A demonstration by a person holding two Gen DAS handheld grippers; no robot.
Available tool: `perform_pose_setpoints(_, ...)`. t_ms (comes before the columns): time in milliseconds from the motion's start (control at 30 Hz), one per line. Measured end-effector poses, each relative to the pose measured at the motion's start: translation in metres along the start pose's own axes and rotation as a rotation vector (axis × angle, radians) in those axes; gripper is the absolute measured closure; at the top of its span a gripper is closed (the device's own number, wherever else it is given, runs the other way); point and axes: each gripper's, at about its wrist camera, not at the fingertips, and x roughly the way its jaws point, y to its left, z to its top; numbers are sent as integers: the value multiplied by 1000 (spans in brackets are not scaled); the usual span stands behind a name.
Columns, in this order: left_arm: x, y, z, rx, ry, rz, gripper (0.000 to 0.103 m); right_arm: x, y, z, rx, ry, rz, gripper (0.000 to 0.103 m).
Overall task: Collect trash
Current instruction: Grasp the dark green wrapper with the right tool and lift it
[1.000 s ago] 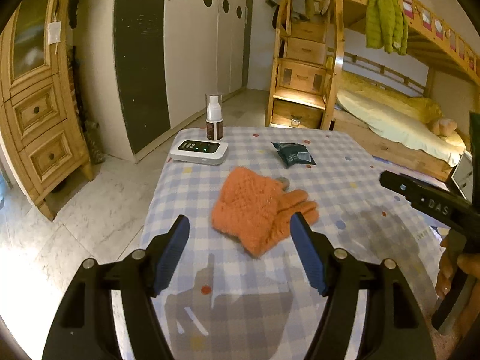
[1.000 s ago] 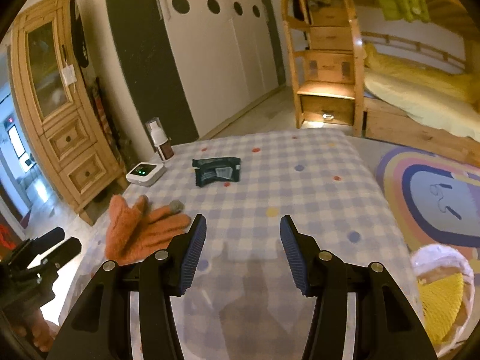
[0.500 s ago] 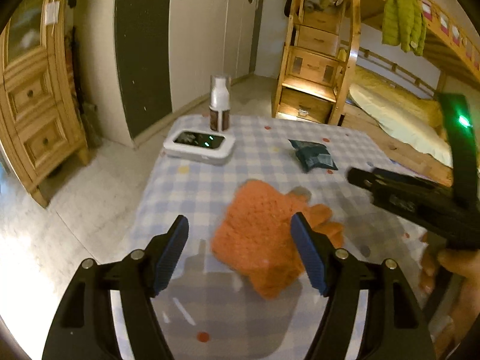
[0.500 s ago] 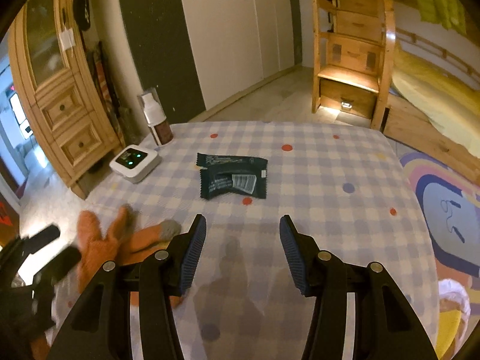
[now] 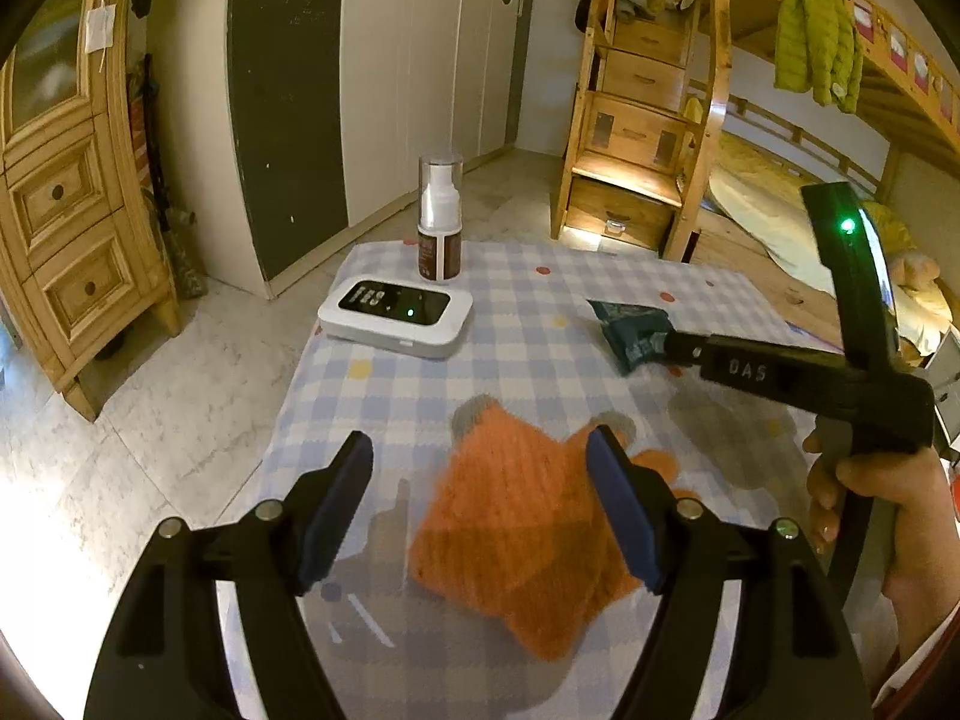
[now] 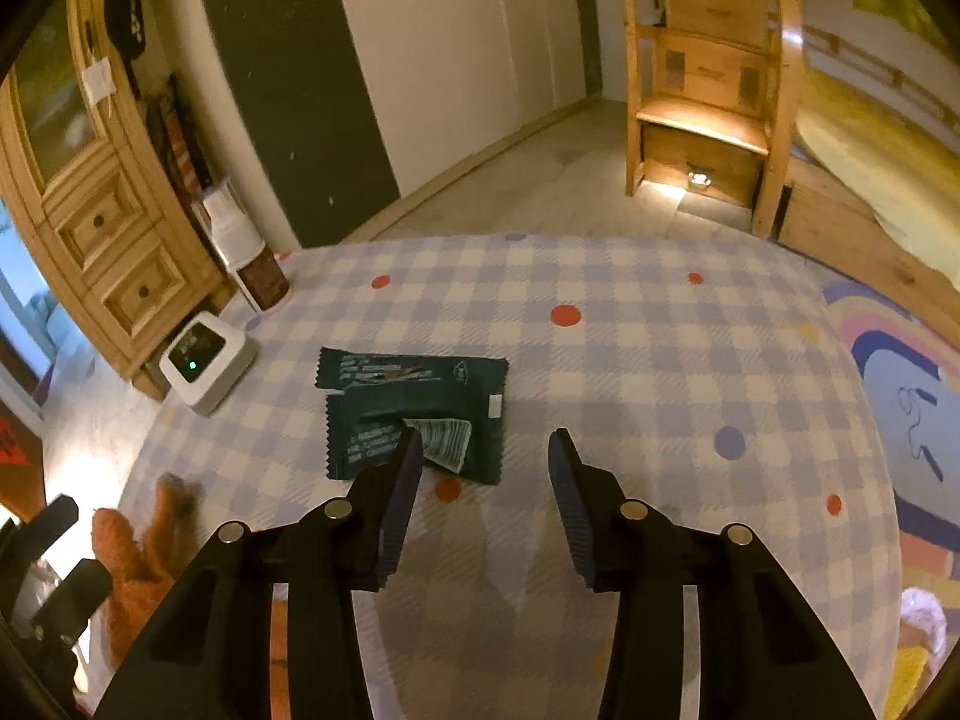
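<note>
A dark green empty snack wrapper (image 6: 414,411) lies on the blue checked tablecloth (image 6: 630,372). My right gripper (image 6: 480,456) is open just above the table, its left finger over the wrapper's near edge. In the left wrist view the wrapper (image 5: 630,333) lies at the tip of the right gripper (image 5: 672,345). My left gripper (image 5: 480,468) is open and empty, hovering over an orange knitted glove (image 5: 528,534).
A white device with a green light (image 5: 396,315) and a spray bottle (image 5: 440,222) stand at the table's far left corner. A wooden cabinet (image 5: 66,210), white wardrobe doors and a bunk bed with stairs (image 5: 636,138) surround the table. A rug (image 6: 900,372) lies to the right.
My right gripper has moved forward and down to the wrapper. My left gripper has moved closer over the orange glove. Both stay open.
</note>
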Motion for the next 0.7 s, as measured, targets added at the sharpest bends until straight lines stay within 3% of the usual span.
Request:
perform_pose_setpoints(133,7,-1,6,6,5,11,31,4,7,3,-47,13,-17,64)
perform_pose_setpoints(233,9,3,8,-3,7,31,31,6,13,3,-79,20,-35,84)
perform_pose_setpoints(267,9,5,8,-10,9,35,31,7,14,2,-92,22,-47,101)
perform_pose_setpoints(567,-14,17,1,-57,-24,38,31,-19,3,-21,-86,16,-59,102)
perform_pose_setpoints(667,-22,20,3,-62,-46,65,26,-27,-3,-20,-57,-6,-53,97)
perform_pose_setpoints(700,-23,22,5,-69,-57,79,22,-28,-3,-19,-54,-15,-50,90)
